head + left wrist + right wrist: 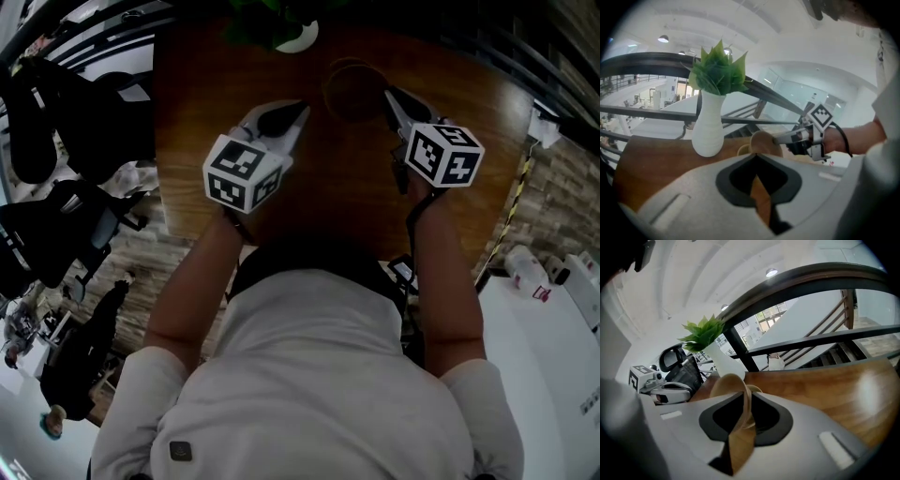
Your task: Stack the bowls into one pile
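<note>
Brown wooden counter fills the upper middle of the head view. White vase with green leaves stands at its far edge, left of centre in the left gripper view. Held bowl is wooden and sits just below centre in the right gripper view, tipped up on edge. My right gripper has narrow jaws pinching its wall at the rim. Second bowl is paler, resting on the counter just beside the vase, right of it in the left gripper view, half hidden behind the held one. I can't tell if the two bowls touch. My left gripper has its jaws together with nothing in them, and hangs over bare counter at centre left in the head view. Step in hand, I judge: seat the held bowl in the pale one. To do it well, level the bowl so its opening faces up, centre it over the pale rim, lower it straight, and release only once it sits. Keep clear of the vase, a knock could tip it. The left could steady the pale bowl if it slides.
</note>
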A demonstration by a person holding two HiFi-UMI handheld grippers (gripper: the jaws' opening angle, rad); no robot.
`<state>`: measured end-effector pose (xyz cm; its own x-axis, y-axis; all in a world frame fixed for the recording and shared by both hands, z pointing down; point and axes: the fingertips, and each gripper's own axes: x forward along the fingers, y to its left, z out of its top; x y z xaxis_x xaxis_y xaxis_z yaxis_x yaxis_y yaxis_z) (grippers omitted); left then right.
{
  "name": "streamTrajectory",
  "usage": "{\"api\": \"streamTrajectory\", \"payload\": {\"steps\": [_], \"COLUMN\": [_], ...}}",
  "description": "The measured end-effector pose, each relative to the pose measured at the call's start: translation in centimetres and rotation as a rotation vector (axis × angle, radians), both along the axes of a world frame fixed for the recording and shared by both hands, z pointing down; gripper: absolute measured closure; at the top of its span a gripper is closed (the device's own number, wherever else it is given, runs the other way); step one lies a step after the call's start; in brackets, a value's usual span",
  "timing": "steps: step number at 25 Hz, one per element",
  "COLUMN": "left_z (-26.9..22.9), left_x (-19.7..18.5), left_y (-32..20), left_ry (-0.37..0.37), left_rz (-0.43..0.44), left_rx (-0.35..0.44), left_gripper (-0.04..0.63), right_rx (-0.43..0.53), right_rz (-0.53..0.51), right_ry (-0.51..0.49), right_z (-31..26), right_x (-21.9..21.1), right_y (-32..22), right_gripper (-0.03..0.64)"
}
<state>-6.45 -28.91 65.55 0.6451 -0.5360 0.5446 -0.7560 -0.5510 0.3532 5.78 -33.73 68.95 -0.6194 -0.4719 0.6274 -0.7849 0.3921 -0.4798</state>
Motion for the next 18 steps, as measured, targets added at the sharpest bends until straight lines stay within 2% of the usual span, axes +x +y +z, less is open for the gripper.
{"api": "streamTrajectory", "payload": {"steps": [2, 3, 18], "left_z": [0.5, 0.7, -0.5], "left_x": [-0.4, -0.6, -0.5], "left_y": [-0.3, -0.4, 0.1], "left_ry": [0.001, 0.002, 0.007], "left_rz": [-0.005, -0.006, -0.01], "left_rx": [-0.005, -0.008, 0.002], "left_gripper": [0.591, 0.591, 0.591], "right_rx": [-0.024, -0.031, -0.027], "right_rz": [0.016, 0.022, -0.014], "right_ry": [0.019, 0.025, 0.022], "right_z": [1.1, 1.5, 0.2], "right_x": [-0.1, -0.2, -0.5], "right_y": [-0.4, -0.5, 0.2], "right_gripper": [0.466, 0.457, 0.459]}}
